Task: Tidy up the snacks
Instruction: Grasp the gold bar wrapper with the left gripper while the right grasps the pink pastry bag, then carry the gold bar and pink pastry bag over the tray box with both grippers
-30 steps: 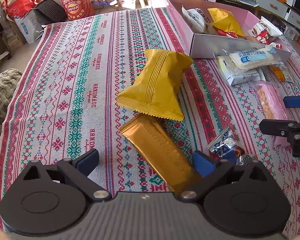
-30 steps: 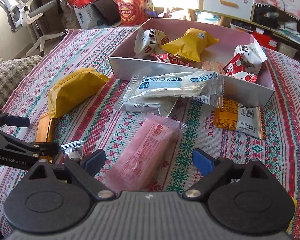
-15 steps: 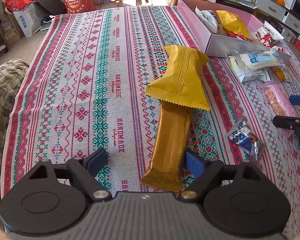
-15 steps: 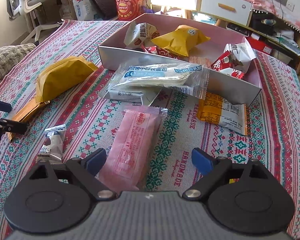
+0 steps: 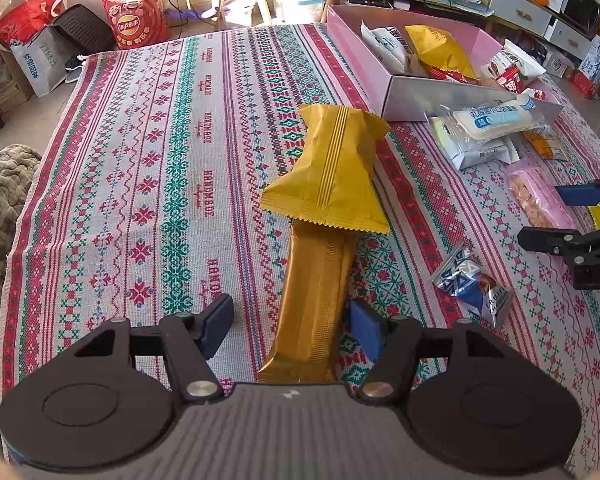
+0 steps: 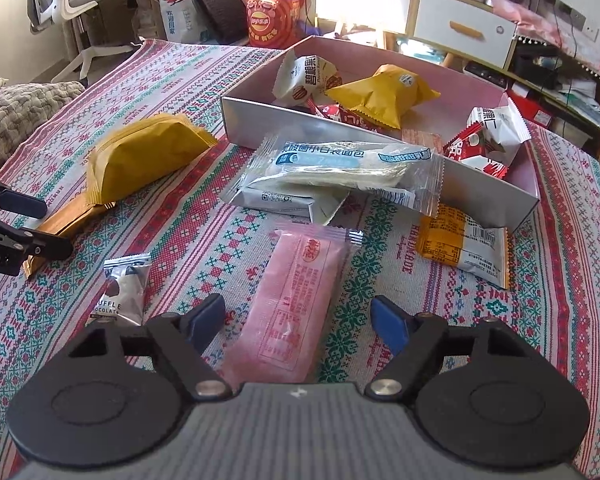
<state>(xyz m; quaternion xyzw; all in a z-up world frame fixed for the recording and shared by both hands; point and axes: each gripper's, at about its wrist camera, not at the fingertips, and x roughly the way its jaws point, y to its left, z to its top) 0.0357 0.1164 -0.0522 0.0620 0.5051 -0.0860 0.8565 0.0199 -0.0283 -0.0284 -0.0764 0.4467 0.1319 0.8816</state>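
A long gold bar (image 5: 316,300) lies on the patterned cloth (image 5: 140,160), its far end tucked under a yellow pouch (image 5: 332,168). My left gripper (image 5: 290,330) straddles the bar's near end. Its jaws are closing: the right pad sits at the bar's edge and a gap remains on the left. A pink packet (image 6: 296,300) lies between the jaws of my right gripper (image 6: 298,322), which are also closing, with cloth showing on both sides. A pink box (image 6: 340,136) behind holds several snacks.
A small truffle chocolate sachet (image 6: 124,288) lies between the two grippers. Two white bread packets (image 6: 340,164) lean on the box's front wall, and an orange-and-white packet (image 6: 464,248) lies to their right. Bags, a chair and drawers stand beyond the table.
The left gripper has swung round so the gold bar runs straight between its jaws, which have narrowed. The right gripper's jaws have narrowed around the pink packet. No snack has moved.
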